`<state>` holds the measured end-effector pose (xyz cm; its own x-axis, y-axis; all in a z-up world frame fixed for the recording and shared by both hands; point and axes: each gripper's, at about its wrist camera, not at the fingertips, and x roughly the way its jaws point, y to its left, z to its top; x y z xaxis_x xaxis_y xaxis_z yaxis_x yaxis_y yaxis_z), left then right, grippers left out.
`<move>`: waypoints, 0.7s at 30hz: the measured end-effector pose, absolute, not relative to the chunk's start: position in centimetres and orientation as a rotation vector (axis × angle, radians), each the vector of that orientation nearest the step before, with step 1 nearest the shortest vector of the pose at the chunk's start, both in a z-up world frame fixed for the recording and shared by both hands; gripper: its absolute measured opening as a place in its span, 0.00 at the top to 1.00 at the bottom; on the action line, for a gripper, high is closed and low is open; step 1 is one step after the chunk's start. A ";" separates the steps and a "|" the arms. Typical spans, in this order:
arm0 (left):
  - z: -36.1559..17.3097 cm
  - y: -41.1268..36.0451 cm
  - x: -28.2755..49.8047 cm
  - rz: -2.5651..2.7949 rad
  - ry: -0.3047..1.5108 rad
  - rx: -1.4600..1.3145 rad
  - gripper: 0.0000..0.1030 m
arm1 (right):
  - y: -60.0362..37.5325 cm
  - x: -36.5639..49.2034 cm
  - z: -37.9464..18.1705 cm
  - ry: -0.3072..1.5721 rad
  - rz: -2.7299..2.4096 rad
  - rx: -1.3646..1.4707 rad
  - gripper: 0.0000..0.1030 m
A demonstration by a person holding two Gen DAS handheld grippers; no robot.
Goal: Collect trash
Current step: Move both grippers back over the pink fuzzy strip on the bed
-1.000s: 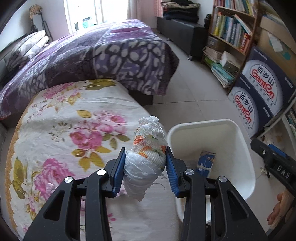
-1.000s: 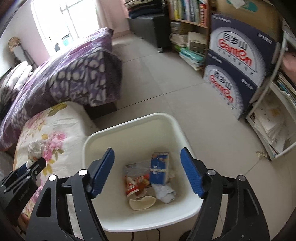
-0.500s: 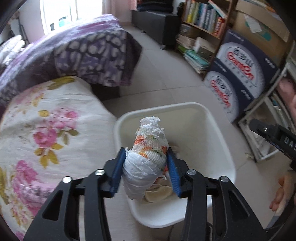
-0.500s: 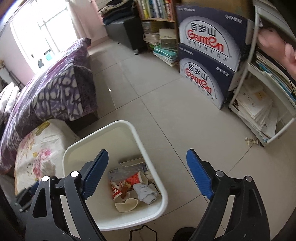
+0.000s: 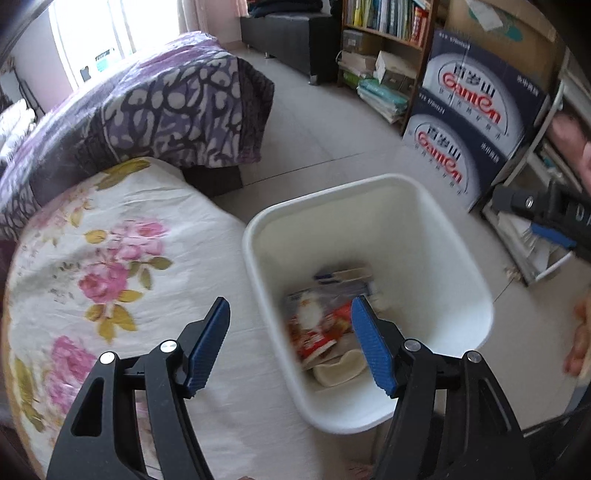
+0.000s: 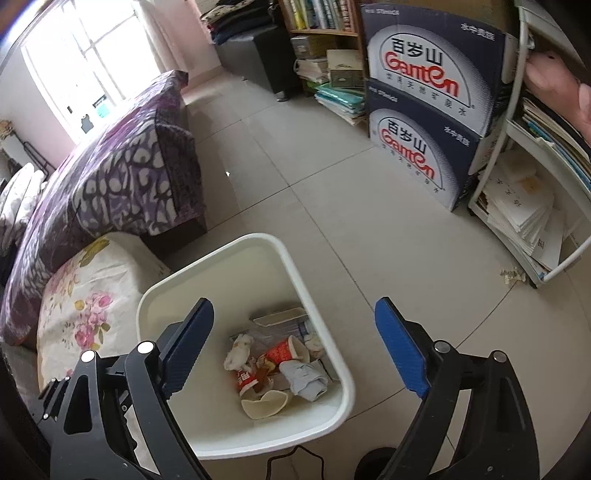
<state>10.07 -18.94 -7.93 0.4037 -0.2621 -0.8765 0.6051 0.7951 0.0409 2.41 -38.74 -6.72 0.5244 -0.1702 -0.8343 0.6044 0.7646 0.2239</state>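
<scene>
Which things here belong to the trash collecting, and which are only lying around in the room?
Job:
white bin
crumpled white wad inside it
red paper cup inside it
left gripper, open above the bin
right gripper, open

Just around:
floral bed cover
purple blanket
Ganten boxes
bookshelf

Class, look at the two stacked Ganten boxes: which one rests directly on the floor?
The lower box rests on the tiled floor. The upper box sits on top of it, beside the white shelf.
</scene>
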 end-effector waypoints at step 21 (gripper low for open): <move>-13.9 -7.1 15.4 -0.497 1.146 0.621 0.42 | -32.8 6.4 -7.3 0.960 -0.401 0.466 0.15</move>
